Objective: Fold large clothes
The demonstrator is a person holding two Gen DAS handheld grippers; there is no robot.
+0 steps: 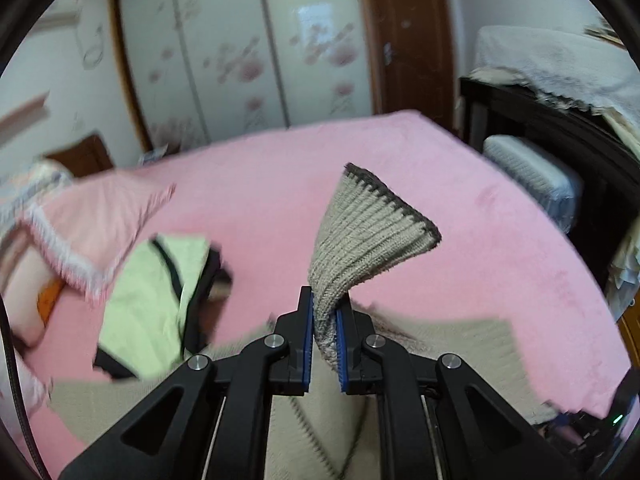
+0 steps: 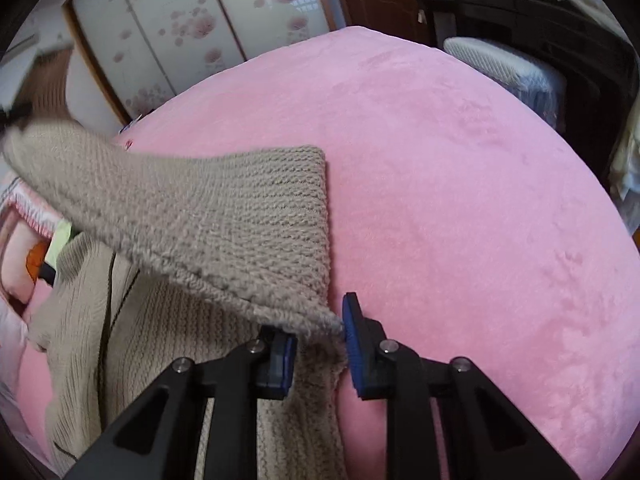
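Note:
A beige knit sweater lies on the pink bed. My left gripper is shut on its ribbed, dark-edged cuff, which sticks up above the fingers. In the right wrist view the sweater spreads left and below. My right gripper is shut on a fold of the sleeve, which stretches taut up to the left. The sleeve's far end is blurred at the left edge.
A pale green garment with black trim lies left on the bed beside pink pillows. A wardrobe and a door stand behind. Dark furniture and a white padded stool stand right of the bed.

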